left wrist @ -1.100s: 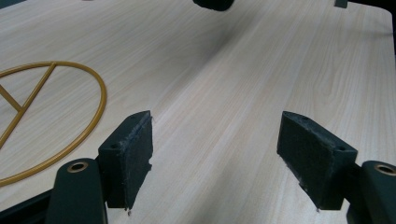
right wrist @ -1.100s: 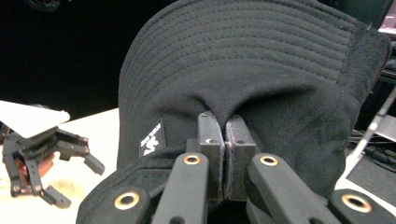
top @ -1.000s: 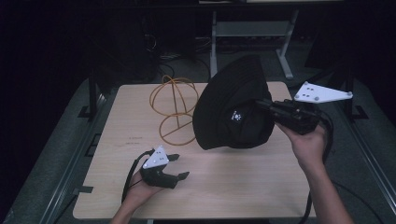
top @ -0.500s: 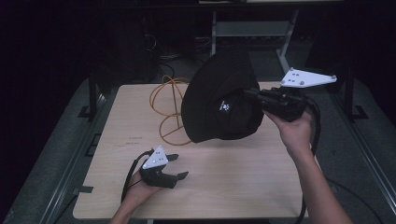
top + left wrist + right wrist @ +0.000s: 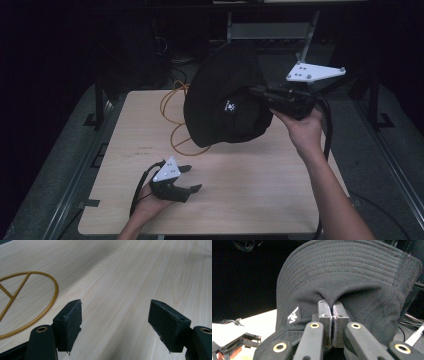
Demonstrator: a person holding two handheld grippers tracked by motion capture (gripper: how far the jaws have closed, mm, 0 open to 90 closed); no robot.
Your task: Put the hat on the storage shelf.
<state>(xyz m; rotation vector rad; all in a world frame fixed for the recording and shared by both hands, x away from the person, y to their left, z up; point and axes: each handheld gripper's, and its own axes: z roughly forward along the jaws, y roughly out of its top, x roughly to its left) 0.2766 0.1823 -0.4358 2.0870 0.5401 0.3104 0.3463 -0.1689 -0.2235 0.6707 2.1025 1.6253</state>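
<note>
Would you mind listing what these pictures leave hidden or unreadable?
- Wire stand, high view: its upper part sits behind the black hat.
- Hat label, right gripper view: print too small to read.
- Right gripper pads, right gripper view: buried in pinched fabric.
- Stand ring, left gripper view: cut off at left edge.

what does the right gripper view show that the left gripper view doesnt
The right gripper view alone gives the black hat, its stitched brim, a small white label, and the right gripper with its jaws pinched shut on the fabric; the left gripper also sits low in its corner. The left gripper view alone gives that gripper's own jaws spread wide with nothing between them, plus the base ring of the gold wire stand lying on the wood. Both take in the pale wooden table.
</note>
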